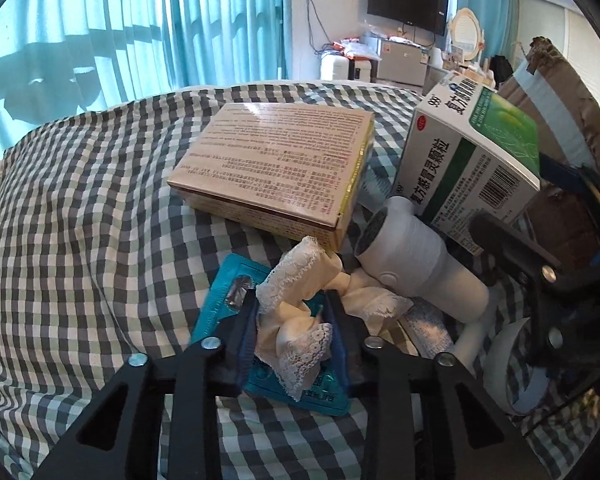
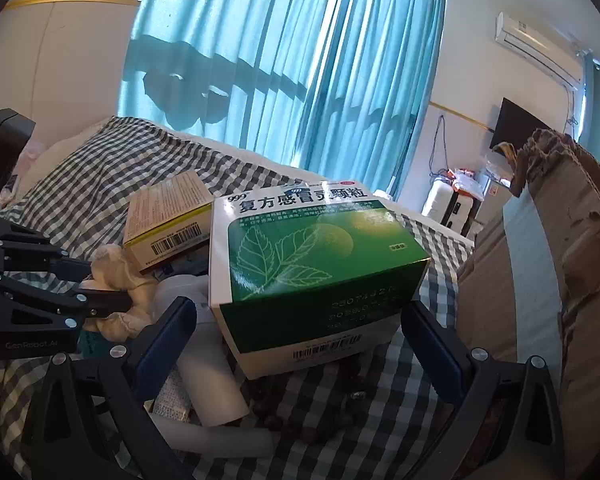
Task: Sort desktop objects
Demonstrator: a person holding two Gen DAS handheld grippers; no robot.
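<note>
Two grippers over a checked cloth (image 1: 80,220) crowded with clutter. Nearest, left gripper (image 1: 294,320) narrowed around a crumpled cream lace-trimmed fabric strip (image 1: 296,332), pads against its folds, with a teal foil sachet (image 1: 324,394) directly beneath. Risk here: sachet pinched along with the lace and lifted too, or loose lace tail dragging over the white cylindrical handheld device (image 1: 412,264) just beside and tipping it. Right gripper (image 2: 296,332) spread wide, blue pads on either side of the green-and-white cardboard medicine box (image 2: 312,264), not pressing. Box propped tilted on the white device, so likely to slide or topple if squeezed off-centre. Further back, tan printed rectangular carton (image 1: 276,168) lying flat on the cloth, close enough to be nudged. To the right, brown corrugated cardboard box (image 2: 580,240), probably the sorting bin, near enough to catch a lifted item on its torn rim. Beyond, teal curtains (image 2: 280,60)
</note>
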